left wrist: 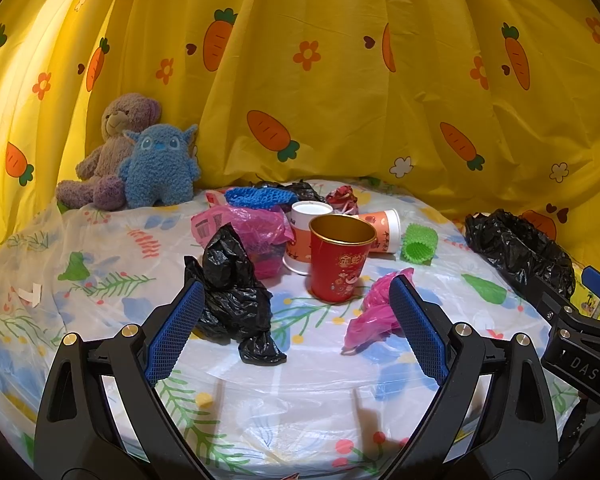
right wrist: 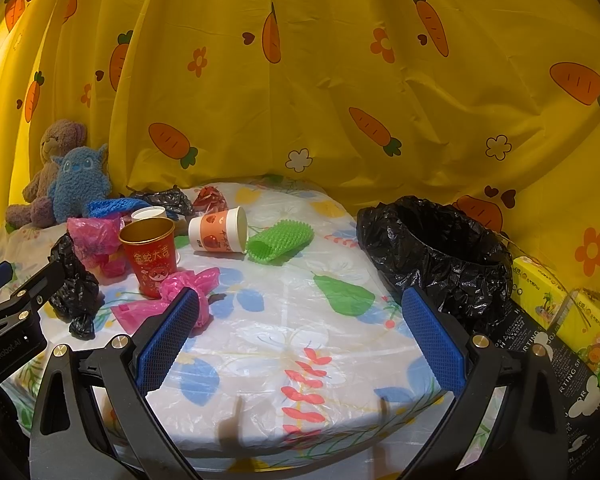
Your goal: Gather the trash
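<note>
Red cup (left wrist: pixel 340 260) between gaping left gripper (left wrist: pixel 296 328)

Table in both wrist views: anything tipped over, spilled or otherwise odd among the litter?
One thing: the orange-and-white paper cup lies on its side, mouth toward the green foam net, while the red cup stands upright. No spill shows. Crumpled bags are scattered, the black-lined bin sits open, and both grippers are open.
</note>
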Demonstrator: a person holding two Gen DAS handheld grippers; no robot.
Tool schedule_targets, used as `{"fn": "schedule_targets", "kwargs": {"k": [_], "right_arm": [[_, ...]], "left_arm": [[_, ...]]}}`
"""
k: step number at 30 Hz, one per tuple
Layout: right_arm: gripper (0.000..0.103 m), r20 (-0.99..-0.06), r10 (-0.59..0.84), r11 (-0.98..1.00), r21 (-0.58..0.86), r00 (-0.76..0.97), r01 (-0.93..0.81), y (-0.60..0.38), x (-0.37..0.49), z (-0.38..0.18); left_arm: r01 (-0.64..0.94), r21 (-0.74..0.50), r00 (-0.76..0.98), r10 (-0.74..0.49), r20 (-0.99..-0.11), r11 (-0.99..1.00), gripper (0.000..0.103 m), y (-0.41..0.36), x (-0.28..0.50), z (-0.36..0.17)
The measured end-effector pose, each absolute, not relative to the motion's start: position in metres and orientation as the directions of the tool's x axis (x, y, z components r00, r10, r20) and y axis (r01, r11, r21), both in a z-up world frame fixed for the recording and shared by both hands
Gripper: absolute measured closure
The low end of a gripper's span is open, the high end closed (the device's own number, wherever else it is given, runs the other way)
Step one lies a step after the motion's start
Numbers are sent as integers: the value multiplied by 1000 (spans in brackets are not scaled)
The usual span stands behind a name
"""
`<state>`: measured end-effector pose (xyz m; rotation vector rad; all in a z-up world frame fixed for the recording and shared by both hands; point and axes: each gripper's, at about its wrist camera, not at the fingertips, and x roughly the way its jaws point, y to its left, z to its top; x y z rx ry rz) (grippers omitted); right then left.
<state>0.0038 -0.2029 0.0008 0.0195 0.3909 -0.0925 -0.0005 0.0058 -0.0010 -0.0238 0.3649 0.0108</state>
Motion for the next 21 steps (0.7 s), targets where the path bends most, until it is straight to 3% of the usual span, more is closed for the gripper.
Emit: {"fn": "schedule_targets", "kwargs": {"k": [21], "right_arm": [[5,-379,-90,995,2,921,98,-203,5,6]], "left_arm": [[-8,-21,933,0,-359,1000,11,2,1,-3]]}}
